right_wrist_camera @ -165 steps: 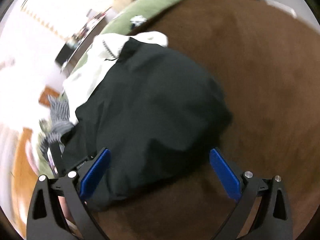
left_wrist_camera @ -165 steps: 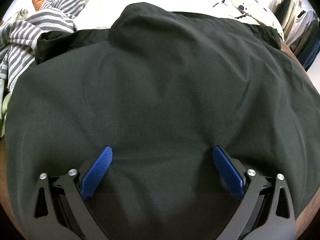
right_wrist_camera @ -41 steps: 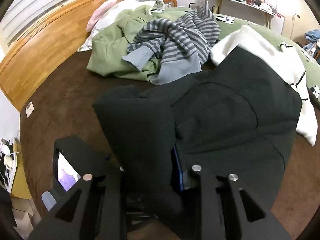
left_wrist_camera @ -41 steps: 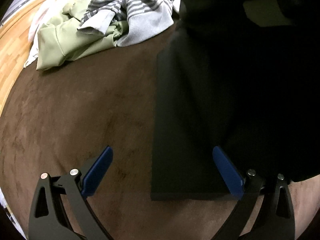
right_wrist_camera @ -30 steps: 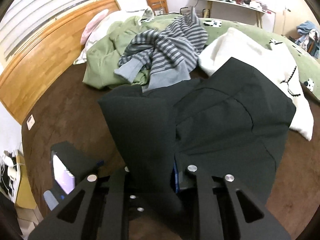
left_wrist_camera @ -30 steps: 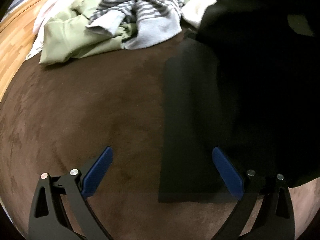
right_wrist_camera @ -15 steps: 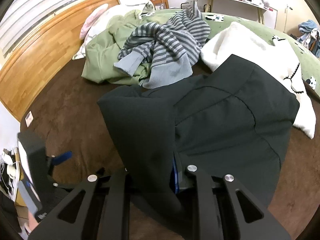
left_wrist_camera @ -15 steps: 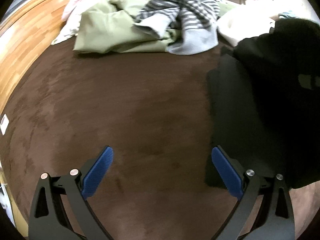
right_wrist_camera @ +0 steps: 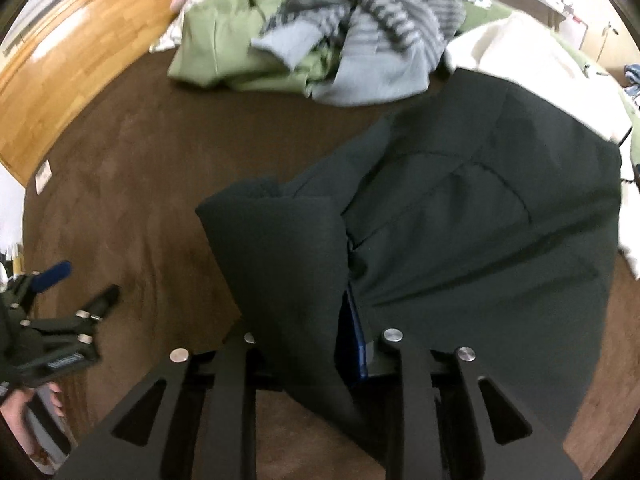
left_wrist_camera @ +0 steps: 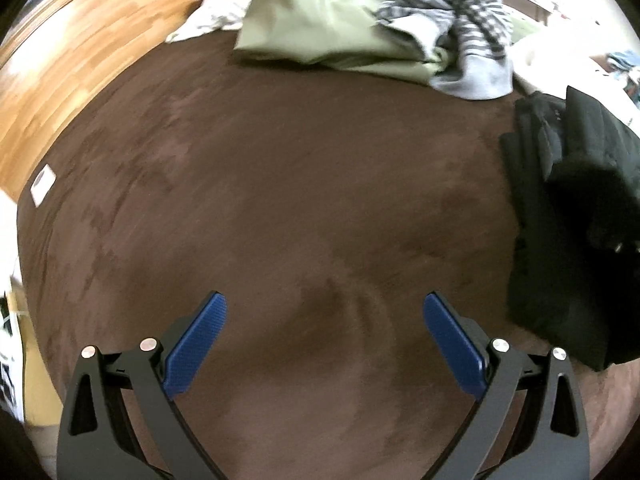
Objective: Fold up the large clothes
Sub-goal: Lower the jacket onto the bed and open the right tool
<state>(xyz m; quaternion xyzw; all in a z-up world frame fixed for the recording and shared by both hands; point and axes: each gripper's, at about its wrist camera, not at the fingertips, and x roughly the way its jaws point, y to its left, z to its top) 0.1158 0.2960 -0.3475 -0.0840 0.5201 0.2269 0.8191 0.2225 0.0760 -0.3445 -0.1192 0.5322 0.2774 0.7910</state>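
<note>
Dark green garment [right_wrist_camera: 460, 220], partly folded, is stretching away rightward from the right gripper [right_wrist_camera: 312, 344], fingers loosening around its fold; left gripper [left_wrist_camera: 322, 332] is gaping empty.

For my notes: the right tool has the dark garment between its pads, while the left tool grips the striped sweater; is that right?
Not quite. In the left wrist view the left tool is open over bare brown bedding; the striped sweater lies far off. The right tool does have the dark garment.

Your right gripper [right_wrist_camera: 304, 344] is mostly buried: dark jacket [right_wrist_camera: 460, 240] fabric covers its left pad. Jacket runs off left wrist view's right edge. Striped top [right_wrist_camera: 372, 12] is motion-blurred. Desk clutter too small to read.
</note>
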